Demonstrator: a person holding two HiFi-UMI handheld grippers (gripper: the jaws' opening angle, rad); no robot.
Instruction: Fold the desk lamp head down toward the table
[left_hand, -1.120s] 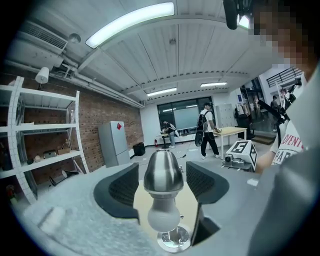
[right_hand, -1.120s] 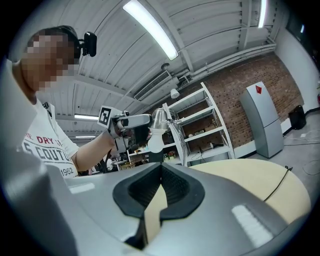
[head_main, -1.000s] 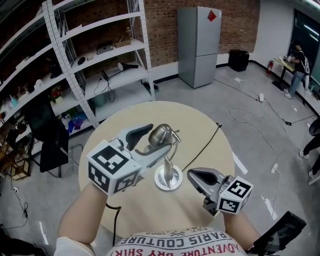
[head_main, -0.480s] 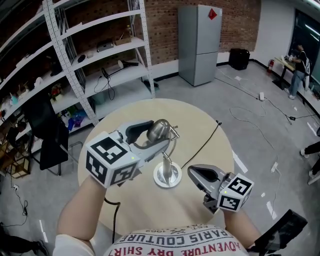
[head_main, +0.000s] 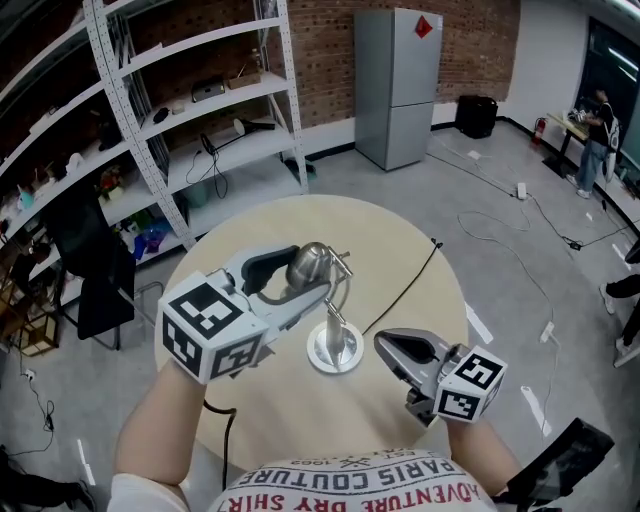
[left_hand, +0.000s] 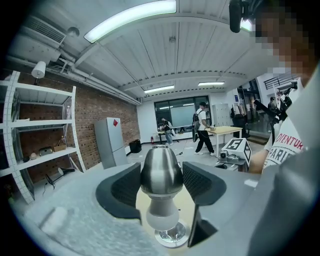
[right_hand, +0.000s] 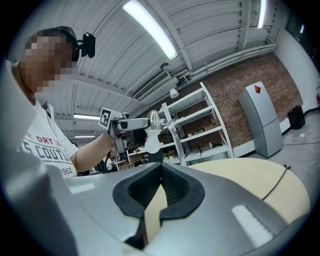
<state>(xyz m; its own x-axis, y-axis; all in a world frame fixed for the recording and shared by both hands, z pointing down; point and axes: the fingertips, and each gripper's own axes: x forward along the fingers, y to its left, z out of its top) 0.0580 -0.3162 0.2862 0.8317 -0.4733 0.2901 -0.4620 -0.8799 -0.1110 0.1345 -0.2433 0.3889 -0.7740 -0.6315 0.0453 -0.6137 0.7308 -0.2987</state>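
Note:
A small metal desk lamp stands on the round beige table (head_main: 410, 235). Its round base (head_main: 335, 355) sits mid-table and its silver head (head_main: 308, 265) is raised on the curved neck. My left gripper (head_main: 300, 272) is shut on that head. In the left gripper view both pads press the silver head (left_hand: 161, 172), with the white bulb (left_hand: 161, 217) and the base (left_hand: 170, 235) below it. My right gripper (head_main: 386, 349) hovers right of the base, shut and holding nothing. In its own view the right gripper (right_hand: 161, 167) has its jaws together, and the lamp head (right_hand: 154, 120) is seen ahead.
A black cord (head_main: 400, 295) runs from the lamp base across the table to its far edge. White shelving (head_main: 200, 120) and a black chair (head_main: 95, 290) stand to the left, a grey fridge (head_main: 400, 90) behind. Cables lie on the floor at right.
My left gripper's jaws have narrowed onto the lamp head, and gripper and head have drifted slightly left. The right gripper has stayed put.

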